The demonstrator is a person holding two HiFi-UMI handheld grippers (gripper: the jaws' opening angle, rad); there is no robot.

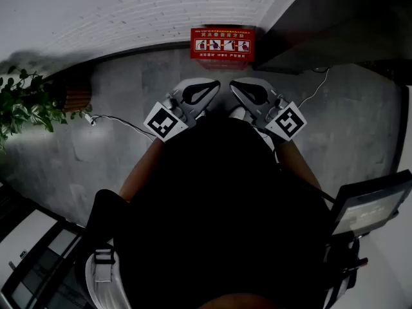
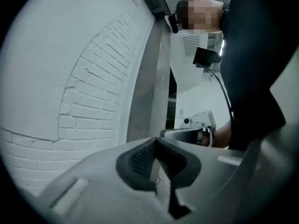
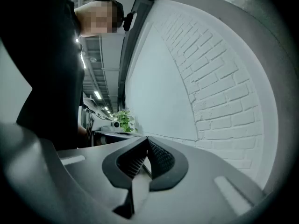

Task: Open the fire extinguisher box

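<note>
Setting: office-type building interior | Evidence: white painted brick wall [image 1: 129,11]; grey concrete floor [image 1: 129,153]; red fire extinguisher box [image 1: 222,44] at the wall's foot; potted plant [image 1: 26,105]; ceiling strip lights [image 3: 98,95]

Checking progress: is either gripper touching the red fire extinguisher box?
No: in the head view the left gripper and right gripper sit short of the red fire extinguisher box, floor showing between.

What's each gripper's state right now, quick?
Left gripper: closed, holding nothing.
Right gripper: closed, holding nothing.
</note>
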